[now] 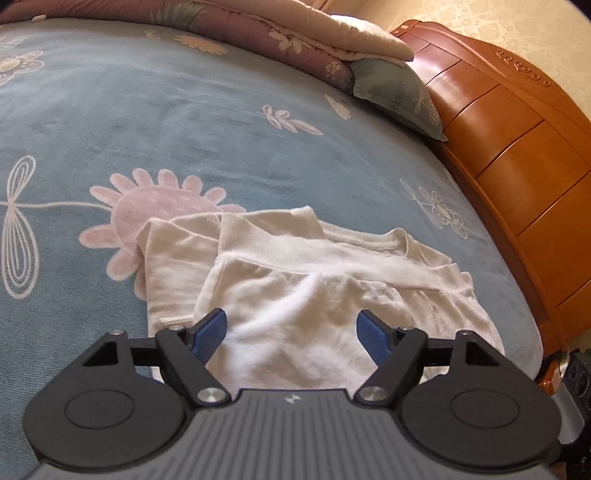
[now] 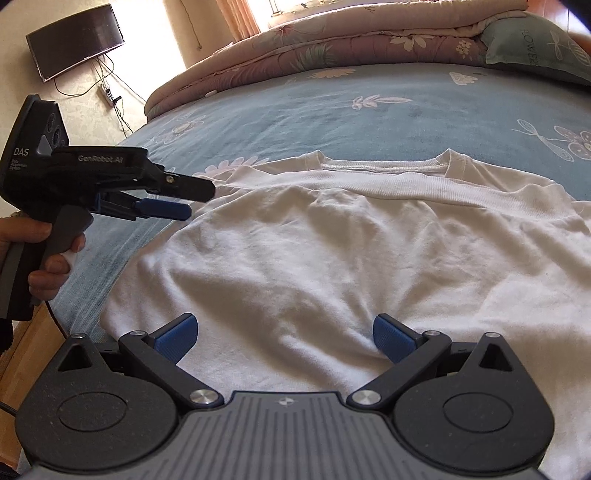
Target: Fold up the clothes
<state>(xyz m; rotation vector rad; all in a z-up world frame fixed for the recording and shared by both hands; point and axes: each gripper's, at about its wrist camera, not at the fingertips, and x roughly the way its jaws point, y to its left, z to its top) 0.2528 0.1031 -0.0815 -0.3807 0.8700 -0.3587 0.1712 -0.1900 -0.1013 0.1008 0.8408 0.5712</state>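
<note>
A white long-sleeved top (image 1: 314, 273) (image 2: 332, 251) lies partly folded on the blue flowered bedspread (image 1: 166, 122), its ribbed hem doubled up toward the neckline. My left gripper (image 1: 291, 332) hovers over the near part of the cloth, open, with nothing between its blue pads. My right gripper (image 2: 284, 338) is also open above the near edge of the top and holds nothing. In the right wrist view the left gripper (image 2: 184, 201) appears at the left in a person's hand (image 2: 51, 258), pointing at the garment's left side.
A folded quilt (image 1: 258, 33) and a grey-green pillow (image 1: 399, 96) lie along the far side of the bed. A wooden headboard (image 1: 517, 140) borders the right. A wall-mounted screen (image 2: 75, 40) with cables hangs beyond the bed's left edge.
</note>
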